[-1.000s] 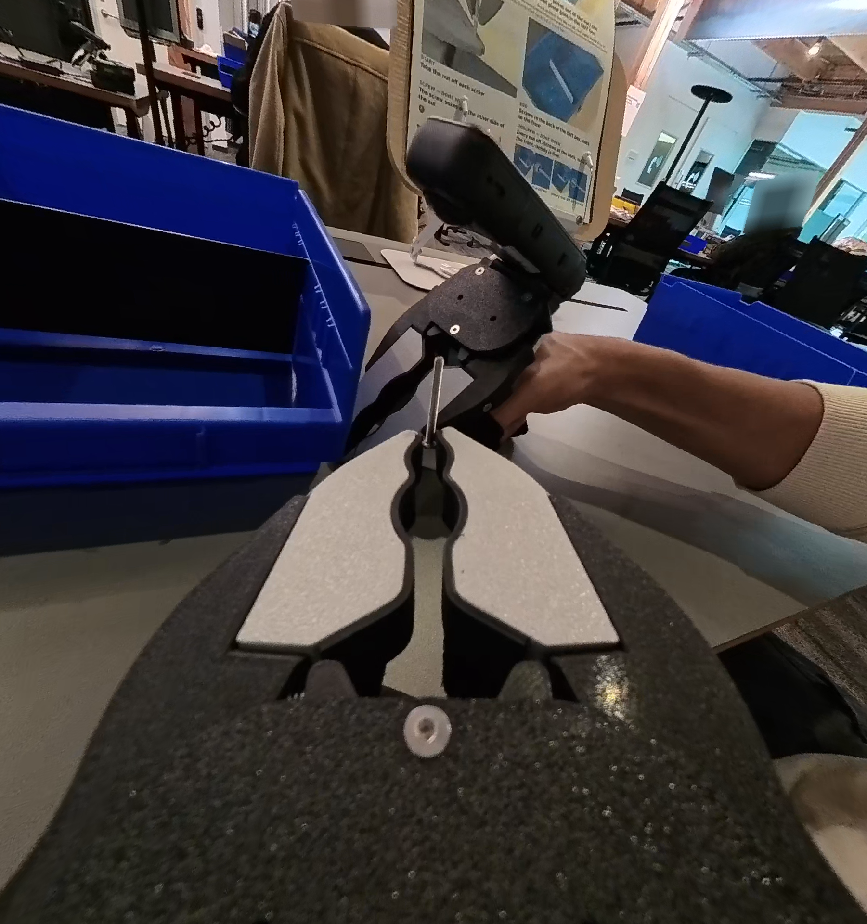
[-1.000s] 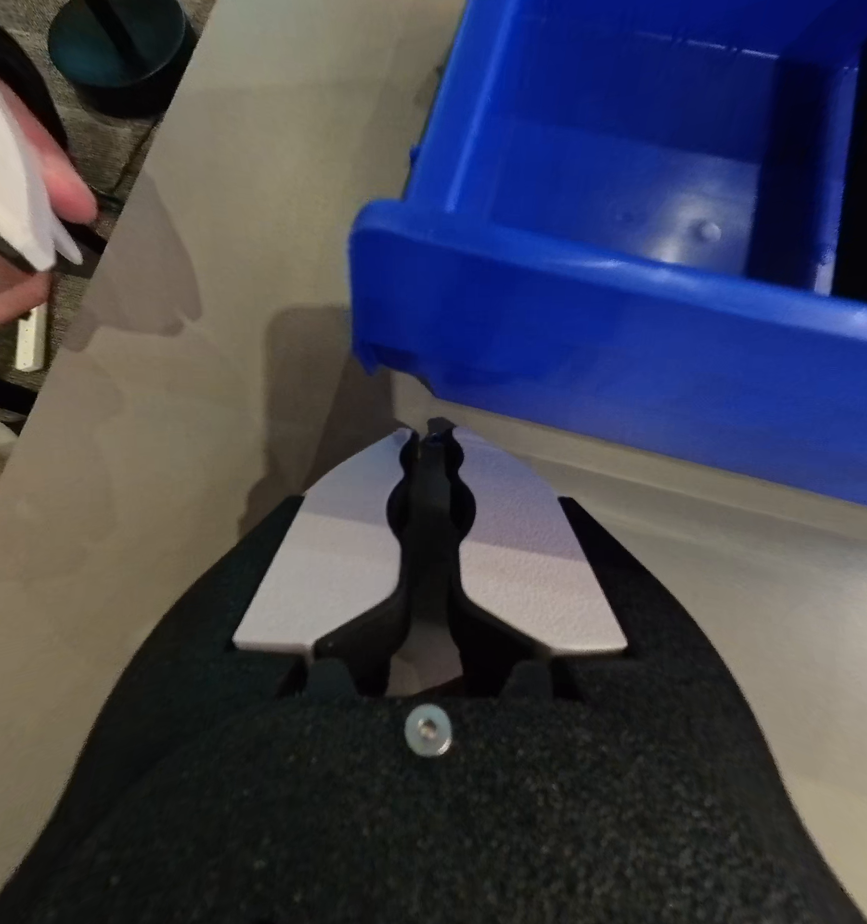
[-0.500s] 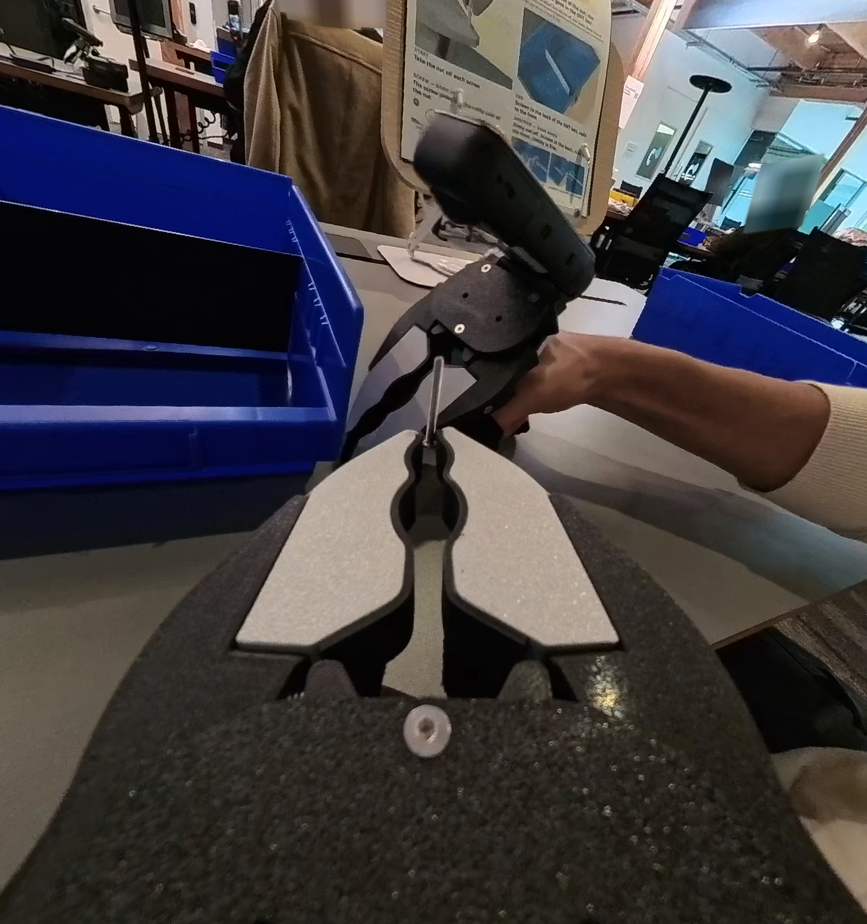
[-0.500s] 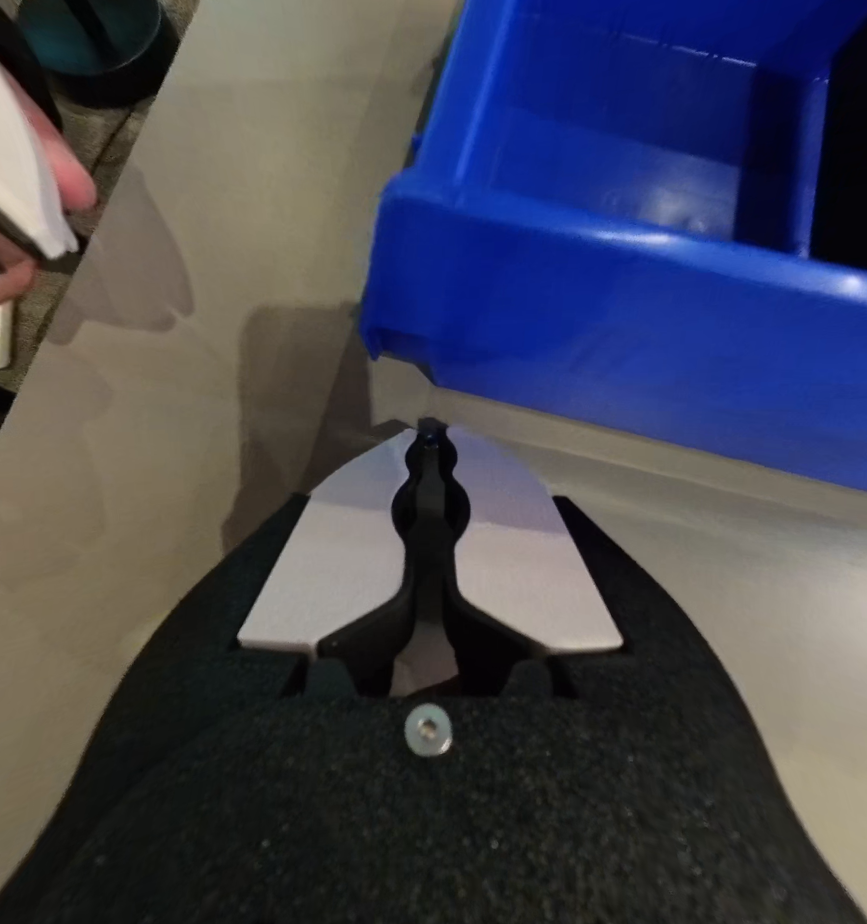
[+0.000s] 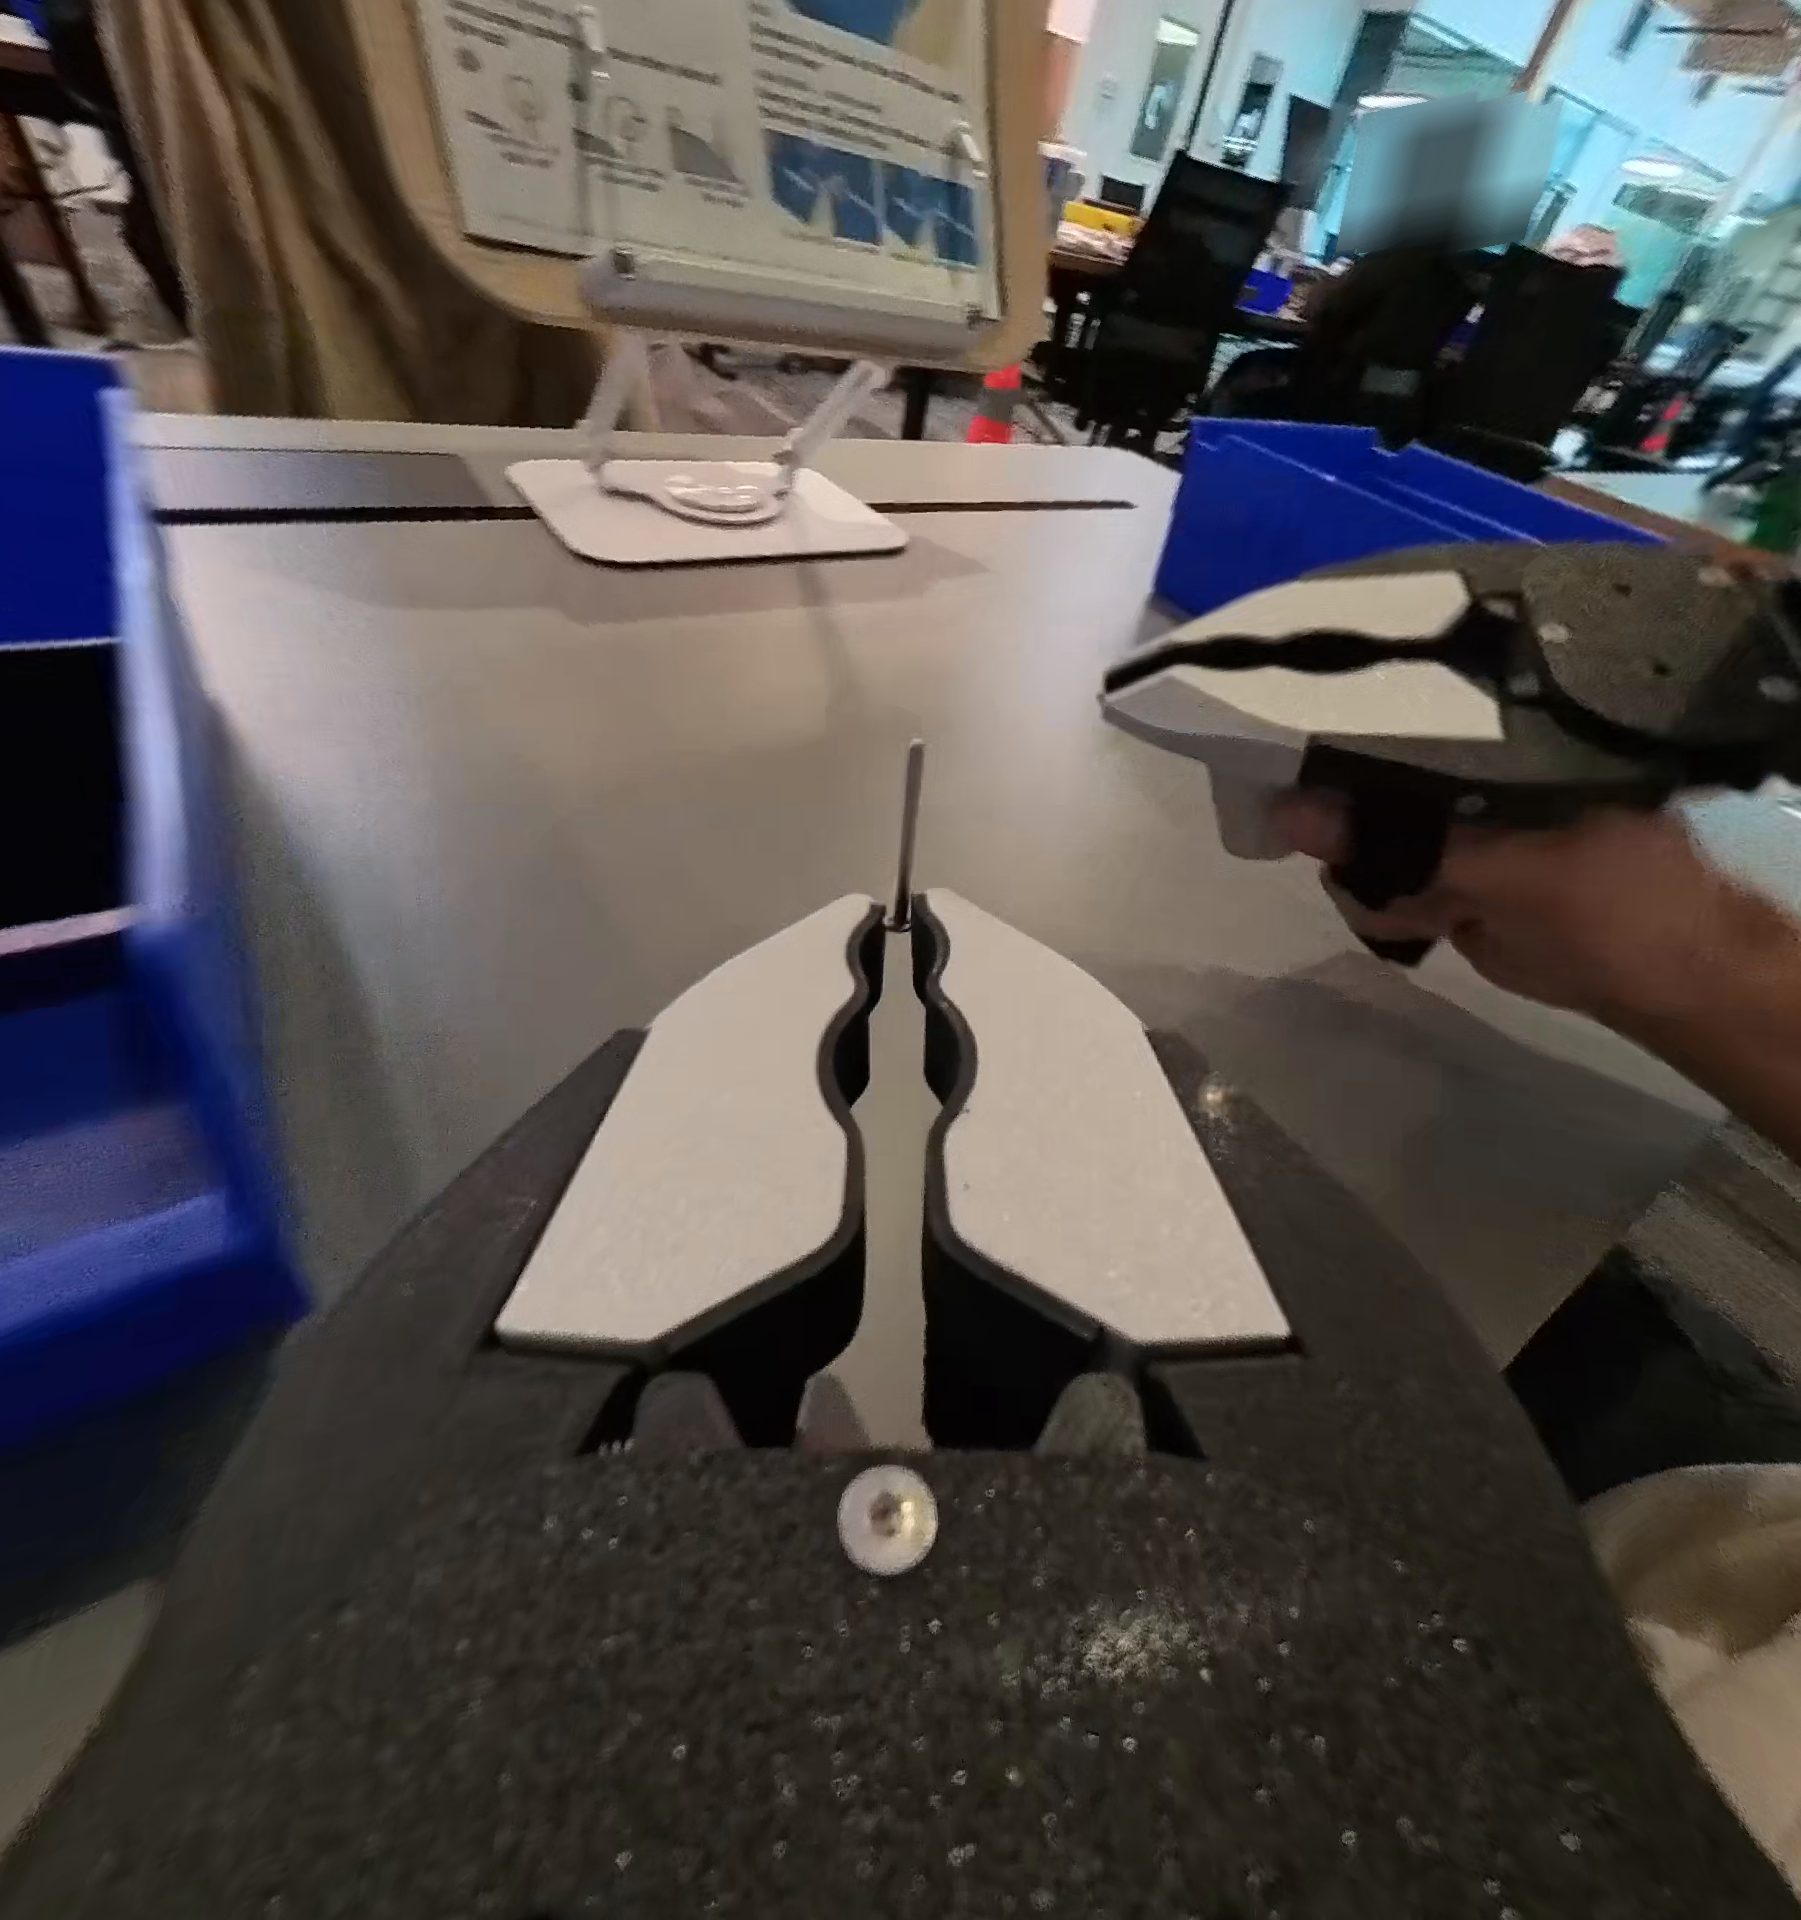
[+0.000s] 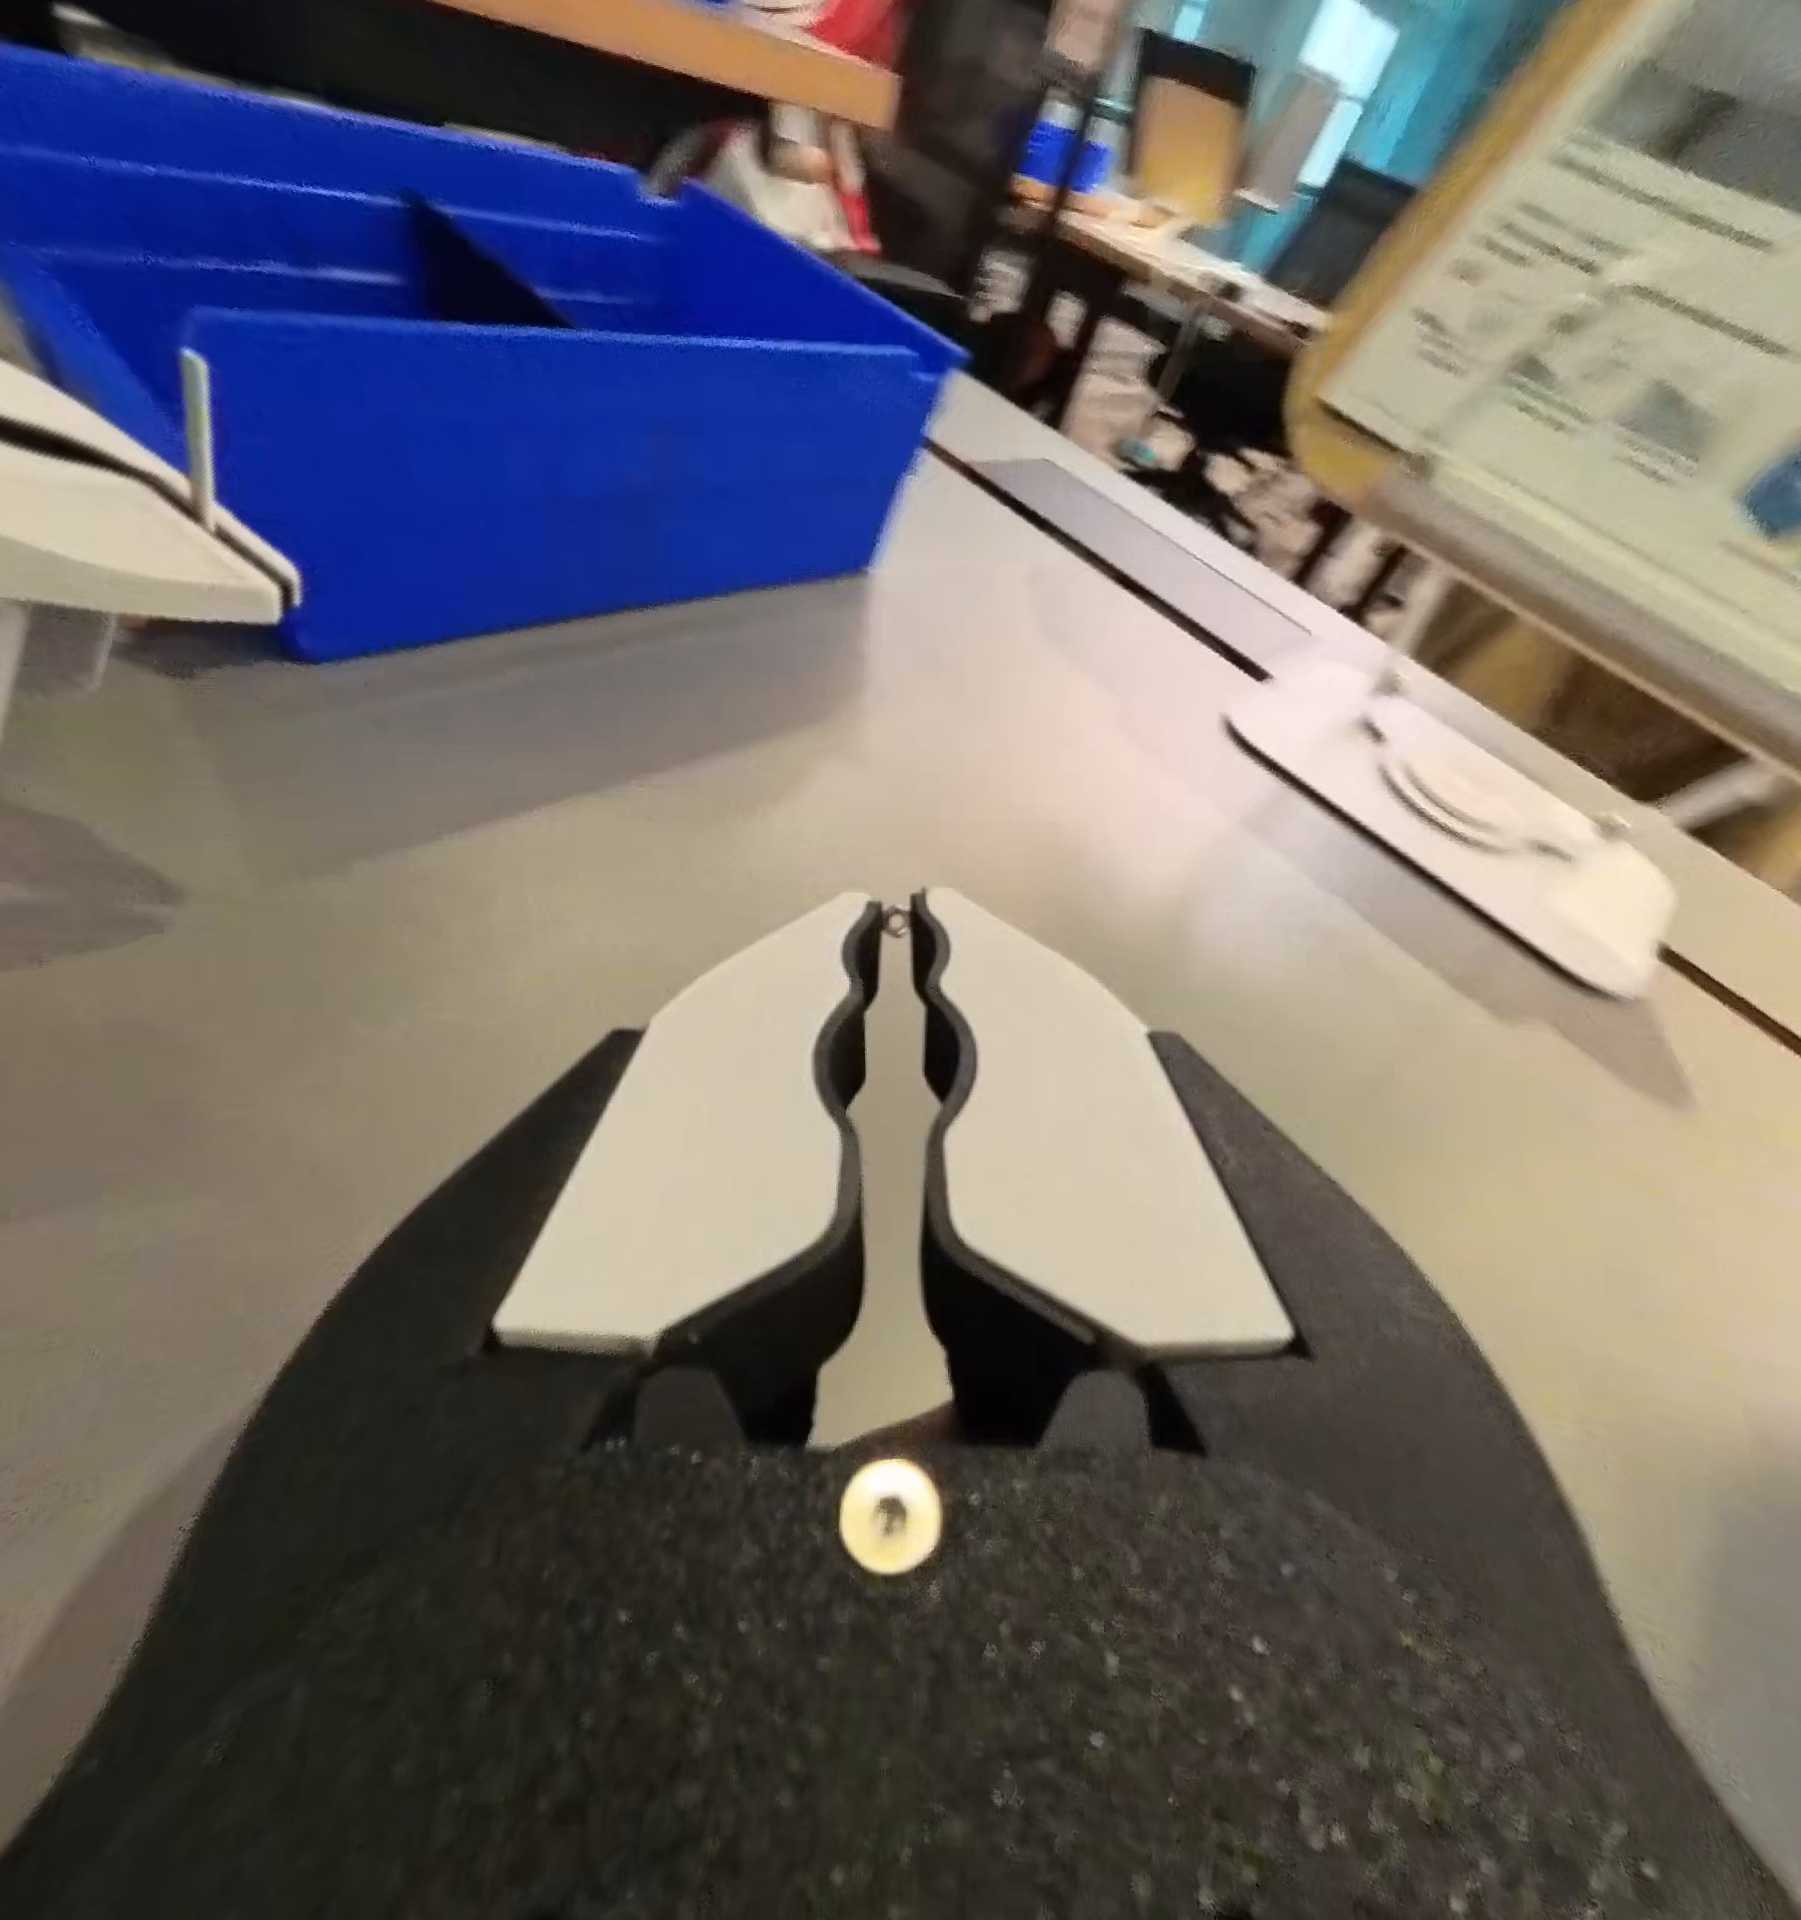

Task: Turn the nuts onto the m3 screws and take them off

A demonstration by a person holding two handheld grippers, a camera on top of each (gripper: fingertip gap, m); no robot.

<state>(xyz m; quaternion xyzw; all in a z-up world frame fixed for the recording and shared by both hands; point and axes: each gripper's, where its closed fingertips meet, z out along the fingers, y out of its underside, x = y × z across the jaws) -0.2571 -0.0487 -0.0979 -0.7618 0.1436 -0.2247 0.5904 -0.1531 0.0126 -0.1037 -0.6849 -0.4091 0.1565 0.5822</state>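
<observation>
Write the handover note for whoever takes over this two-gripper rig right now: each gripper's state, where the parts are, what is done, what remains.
Left gripper: shut on the M3 screw, which stands upright from its tips, shaft bare.
Right gripper: off to the right, apart from the screw, pinching something tiny at its tips, probably the nut.
Blue bin stands at the table's left.
Done: nothing sits on the screw's visible shaft.
Left: likely thread the nut on again, or set both parts down.

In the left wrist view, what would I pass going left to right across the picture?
Blue bin → screw, upright in the shut left gripper → right gripper → the hand holding it.
</observation>
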